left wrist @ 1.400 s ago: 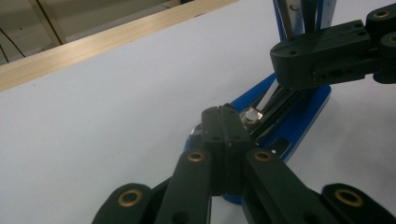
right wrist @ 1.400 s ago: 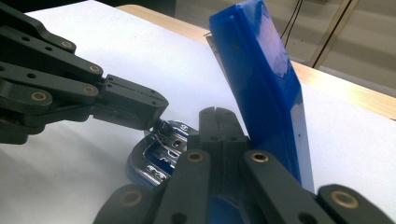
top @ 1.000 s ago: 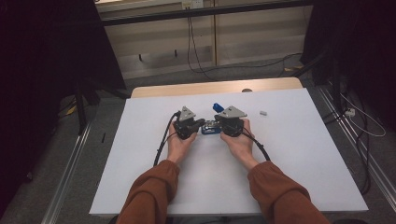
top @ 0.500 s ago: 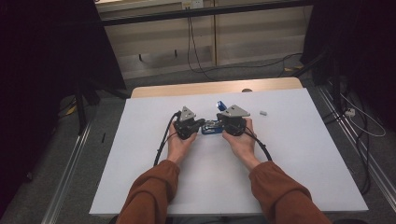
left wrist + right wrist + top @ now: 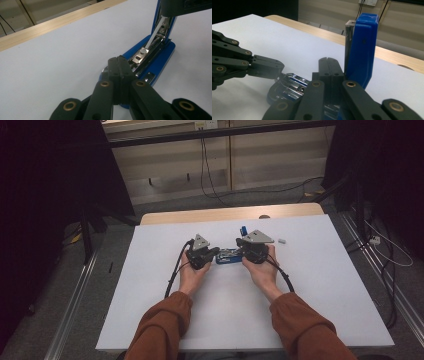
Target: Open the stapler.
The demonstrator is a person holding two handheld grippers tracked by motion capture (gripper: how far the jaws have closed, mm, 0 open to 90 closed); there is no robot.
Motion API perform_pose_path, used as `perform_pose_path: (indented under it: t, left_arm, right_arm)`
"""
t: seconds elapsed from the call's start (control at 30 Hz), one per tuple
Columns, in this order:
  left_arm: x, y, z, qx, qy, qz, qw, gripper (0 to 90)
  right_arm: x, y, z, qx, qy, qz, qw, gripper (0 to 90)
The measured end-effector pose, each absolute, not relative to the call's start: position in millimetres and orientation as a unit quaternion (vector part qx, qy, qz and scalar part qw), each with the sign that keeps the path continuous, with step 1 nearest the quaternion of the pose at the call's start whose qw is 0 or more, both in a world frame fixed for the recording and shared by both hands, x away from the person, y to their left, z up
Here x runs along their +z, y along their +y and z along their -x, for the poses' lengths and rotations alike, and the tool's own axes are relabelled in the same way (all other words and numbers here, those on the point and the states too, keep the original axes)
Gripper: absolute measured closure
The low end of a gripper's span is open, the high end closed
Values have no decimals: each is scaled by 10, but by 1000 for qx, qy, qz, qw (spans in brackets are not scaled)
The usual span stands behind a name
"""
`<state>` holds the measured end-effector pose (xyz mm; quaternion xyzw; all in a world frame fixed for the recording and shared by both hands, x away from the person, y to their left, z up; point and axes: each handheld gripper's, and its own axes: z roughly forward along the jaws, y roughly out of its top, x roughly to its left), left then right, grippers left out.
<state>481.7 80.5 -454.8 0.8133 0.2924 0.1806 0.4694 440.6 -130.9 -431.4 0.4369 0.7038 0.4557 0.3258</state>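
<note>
I hold one gripper in each hand, and both forearms in rust-brown sleeves come in from the near edge and meet at the middle of the table. The left gripper (image 5: 216, 253) points toward the right, the right gripper (image 5: 239, 249) points toward the left, so their tips face each other with the stapler (image 5: 227, 256) between them. Both hands rest low on the sheet, palms turned inward.

In the left gripper view the two black jaws stand pressed together, closed on nothing, with their tips at the front end of the stapler base (image 5: 152, 62). In the right gripper view the jaws are also closed flat against each other and empty; they sit just beside the blue stapler lid (image 5: 362, 50), which is raised upright, while the metal staple channel (image 5: 292, 86) lies open below. I cannot tell if the jaws touch the lid.

The stapler is blue and lies in the centre of the table, opened wide.

The table (image 5: 325, 290) is covered with a white sheet, and a strip of light wood (image 5: 200, 216) shows at its far edge. Behind it are pale wall panels, hanging cables and dark curtains at both sides.

I count two grippers, one stapler, and one small white object (image 5: 282, 241) to the right of the right gripper, too small to identify.
</note>
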Motion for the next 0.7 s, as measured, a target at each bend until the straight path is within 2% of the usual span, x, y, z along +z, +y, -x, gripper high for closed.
perform_pose_path:
  t: [0.7]
  left_arm:
    - [-4551, 804, -4814, 183, 291, -813, 470, 900]
  right_arm:
    - [-4255, -1609, -4408, 459, 684, -457, 335, 900]
